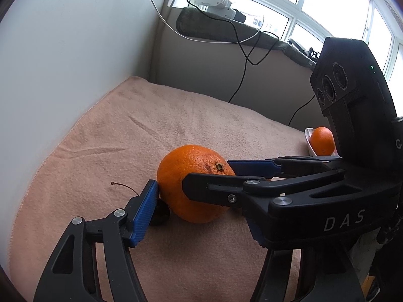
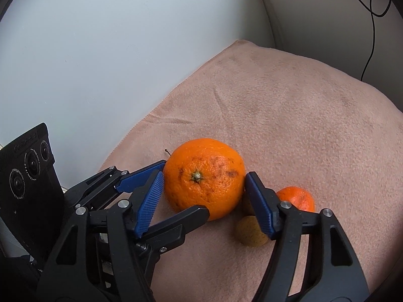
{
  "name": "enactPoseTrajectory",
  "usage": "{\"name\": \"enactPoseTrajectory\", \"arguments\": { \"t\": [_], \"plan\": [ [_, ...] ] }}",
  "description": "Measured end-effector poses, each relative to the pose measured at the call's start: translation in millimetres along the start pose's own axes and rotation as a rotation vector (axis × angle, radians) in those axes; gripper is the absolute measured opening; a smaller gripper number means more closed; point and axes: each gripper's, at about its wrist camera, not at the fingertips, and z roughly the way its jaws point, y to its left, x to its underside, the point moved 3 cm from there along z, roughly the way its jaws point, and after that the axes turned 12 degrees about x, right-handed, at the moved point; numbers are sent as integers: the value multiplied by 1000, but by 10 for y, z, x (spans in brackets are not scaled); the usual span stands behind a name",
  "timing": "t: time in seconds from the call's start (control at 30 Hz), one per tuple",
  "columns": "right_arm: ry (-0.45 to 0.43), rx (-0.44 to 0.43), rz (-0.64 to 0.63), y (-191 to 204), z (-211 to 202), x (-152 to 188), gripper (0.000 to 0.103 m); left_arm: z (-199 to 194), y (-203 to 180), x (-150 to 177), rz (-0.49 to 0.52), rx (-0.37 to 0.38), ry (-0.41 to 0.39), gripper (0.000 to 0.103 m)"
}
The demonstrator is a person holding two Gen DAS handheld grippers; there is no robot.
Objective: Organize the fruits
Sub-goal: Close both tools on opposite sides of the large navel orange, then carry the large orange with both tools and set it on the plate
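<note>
Nearest me, my right gripper (image 2: 204, 176) has its jaws apart on either side of the big orange (image 2: 204, 178). The blue pads (image 2: 148, 203) meet its skin at the tips, but I cannot tell whether they press. My left gripper (image 2: 185, 186) comes in from the wall side around the same fruit. One of its pads lies at the peel and the other finger is hidden in its own view, so I cannot tell its grip either.

Just beside the orange lie one dark cherry (image 1: 160, 214), one brown fruit (image 2: 252, 231) and one small mandarin (image 2: 297, 197). Farther right, one small orange (image 1: 322, 141) sits in a white dish (image 1: 307, 136); it may be the same mandarin.

The pink cloth (image 2: 302, 105) is bare beyond, with open room up to its edge. The white wall (image 1: 75, 63) bounds it on the left, and cables (image 1: 241, 50) hang at the back below the window (image 1: 314, 7).
</note>
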Motion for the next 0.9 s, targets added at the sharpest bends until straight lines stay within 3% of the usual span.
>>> {"name": "enactPoseTrajectory", "arguments": {
  "t": [0.6, 0.9],
  "plan": [
    [-83, -22, 41, -79, -480, 10, 69, -180, -331, -136, 71, -5, -61, 64],
    [-134, 1, 89, -392, -926, 151, 68, -95, -736, -191, 116, 41, -72, 64]
  ]
}}
